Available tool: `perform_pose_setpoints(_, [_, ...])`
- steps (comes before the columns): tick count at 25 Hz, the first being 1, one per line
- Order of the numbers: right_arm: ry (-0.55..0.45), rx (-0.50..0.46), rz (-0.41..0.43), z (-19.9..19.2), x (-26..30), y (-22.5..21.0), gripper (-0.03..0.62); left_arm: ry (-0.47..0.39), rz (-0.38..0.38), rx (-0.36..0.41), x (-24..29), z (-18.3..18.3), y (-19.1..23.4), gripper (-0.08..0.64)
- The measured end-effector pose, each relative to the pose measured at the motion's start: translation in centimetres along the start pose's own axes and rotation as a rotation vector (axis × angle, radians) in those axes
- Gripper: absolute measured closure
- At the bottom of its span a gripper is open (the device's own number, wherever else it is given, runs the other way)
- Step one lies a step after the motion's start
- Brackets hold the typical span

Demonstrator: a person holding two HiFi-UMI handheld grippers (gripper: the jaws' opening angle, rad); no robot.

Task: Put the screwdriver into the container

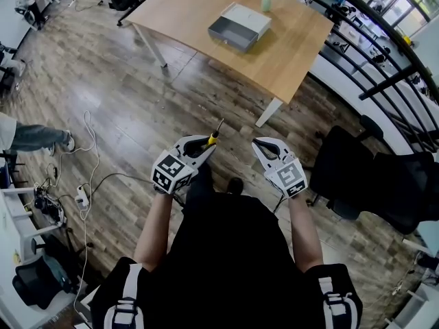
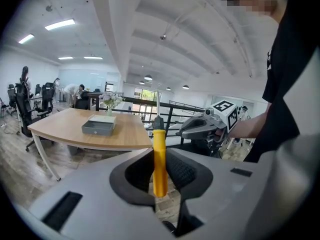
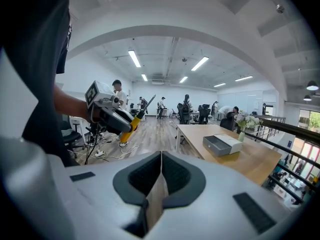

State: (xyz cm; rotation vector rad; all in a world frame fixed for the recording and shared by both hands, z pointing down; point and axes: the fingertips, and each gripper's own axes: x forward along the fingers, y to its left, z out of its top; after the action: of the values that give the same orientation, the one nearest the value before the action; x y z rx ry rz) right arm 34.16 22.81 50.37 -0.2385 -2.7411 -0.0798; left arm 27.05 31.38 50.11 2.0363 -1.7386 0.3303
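Note:
A screwdriver (image 1: pixel 214 137) with a yellow handle (image 2: pixel 160 160) stands upright between the pads of my left gripper (image 1: pixel 204 147), which is shut on it; its thin shaft points up and away. In the right gripper view the same screwdriver (image 3: pixel 133 121) sticks out of the left gripper (image 3: pixel 111 115). My right gripper (image 1: pixel 260 147) hangs beside it at waist height, jaws shut with nothing between them (image 3: pixel 161 158). The grey container (image 1: pixel 237 27), an open drawer-like box, sits on the wooden table (image 1: pixel 295 53) well ahead of both grippers and also shows as the container (image 2: pixel 98 127) and the container (image 3: pixel 223 144).
A small vase of flowers (image 1: pixel 266 2) stands behind the container. Black office chairs (image 1: pixel 350 166) are at my right, a black railing (image 1: pixel 384 60) runs past the table, and cables with a power strip (image 1: pixel 82 196) lie on the wood floor at my left.

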Motion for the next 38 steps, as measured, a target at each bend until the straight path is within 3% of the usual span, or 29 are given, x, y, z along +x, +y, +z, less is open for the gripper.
perform_pose_setpoints(12, [0.003,-0.003,0.001,0.5,1.5,-1.7,0.566,-0.015,0.009,-0.002,0.4,1.4,2.3,0.472])
perform_pose_setpoints(25, [0.035,0.012,0.010,2.6,7.1,-3.9,0.566,-0.017,0.018,-0.023,0.6,3.0,9.2,0.472])
perform_pose_setpoints(38, [0.084,0.052,-0.061,2.9,12.6,-8.0,0.566,0.009,-0.020,-0.032,2.2,4.1,16.4,0.472])
